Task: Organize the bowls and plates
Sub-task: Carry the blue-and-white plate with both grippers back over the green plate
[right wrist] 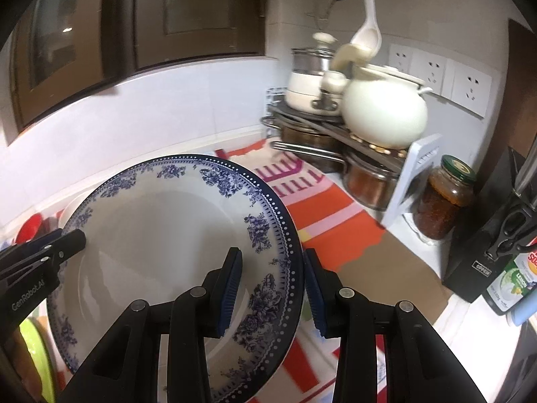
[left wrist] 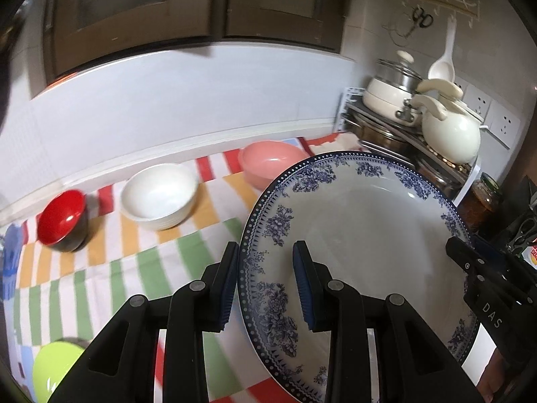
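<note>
A large white plate with blue flower rim (left wrist: 362, 235) is held in the air between both grippers. My left gripper (left wrist: 265, 282) straddles its left rim, one finger on each face, and grips it. My right gripper (right wrist: 273, 290) straddles the plate's (right wrist: 167, 245) right rim the same way. Behind, on the striped cloth, stand a red and black bowl (left wrist: 62, 220), a white bowl (left wrist: 159, 194) and a pink bowl (left wrist: 268, 164). A green bowl (left wrist: 55, 367) shows at the lower left.
A metal rack (right wrist: 335, 131) with cream pots (right wrist: 382, 114) stands in the back right corner. A jar (right wrist: 443, 198), a black knife block (right wrist: 496, 241) and a dish-soap bottle (right wrist: 517, 278) stand at the right. A blue basket (left wrist: 11, 255) is at the far left.
</note>
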`<control>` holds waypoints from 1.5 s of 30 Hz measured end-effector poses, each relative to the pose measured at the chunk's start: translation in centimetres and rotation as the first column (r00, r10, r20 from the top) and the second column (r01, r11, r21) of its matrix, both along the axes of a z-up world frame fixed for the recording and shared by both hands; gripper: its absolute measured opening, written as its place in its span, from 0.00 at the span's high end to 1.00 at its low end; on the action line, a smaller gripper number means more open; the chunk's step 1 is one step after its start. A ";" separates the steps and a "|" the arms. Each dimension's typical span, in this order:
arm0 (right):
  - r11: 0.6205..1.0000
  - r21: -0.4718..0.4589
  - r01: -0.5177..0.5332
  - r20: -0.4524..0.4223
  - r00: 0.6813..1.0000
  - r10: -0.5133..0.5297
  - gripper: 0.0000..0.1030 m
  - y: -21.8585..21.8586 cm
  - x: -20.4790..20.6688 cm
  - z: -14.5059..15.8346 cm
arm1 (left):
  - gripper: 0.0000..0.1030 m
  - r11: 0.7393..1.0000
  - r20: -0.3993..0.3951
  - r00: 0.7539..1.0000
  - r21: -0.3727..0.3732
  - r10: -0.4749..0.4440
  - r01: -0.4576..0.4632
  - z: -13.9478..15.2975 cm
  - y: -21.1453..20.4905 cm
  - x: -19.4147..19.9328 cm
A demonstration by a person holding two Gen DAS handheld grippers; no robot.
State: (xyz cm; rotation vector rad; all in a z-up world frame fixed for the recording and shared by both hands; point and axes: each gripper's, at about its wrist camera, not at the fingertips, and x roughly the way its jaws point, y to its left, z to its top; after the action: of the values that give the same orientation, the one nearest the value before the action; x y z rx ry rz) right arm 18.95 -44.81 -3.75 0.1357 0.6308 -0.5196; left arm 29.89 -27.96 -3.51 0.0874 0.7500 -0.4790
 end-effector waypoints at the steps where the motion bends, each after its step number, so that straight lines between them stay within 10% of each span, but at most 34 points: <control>1: 1.000 -0.003 -0.009 0.000 1.000 0.009 0.63 0.6 0.0 0.0 | 0.68 1.000 -0.002 1.000 -0.001 0.010 -0.010 0.0 0.8 -0.1; 45: 0.866 0.030 -0.499 -0.061 0.864 0.500 0.63 27.0 5.4 -2.1 | 0.68 0.873 -0.044 0.872 0.067 0.487 -0.484 -1.8 29.0 -5.4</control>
State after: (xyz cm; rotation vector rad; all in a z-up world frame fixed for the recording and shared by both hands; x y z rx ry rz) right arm 24.37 -17.82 -5.87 -0.0366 0.7048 -0.0140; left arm 24.46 1.06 -5.27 -0.0675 0.8113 0.0221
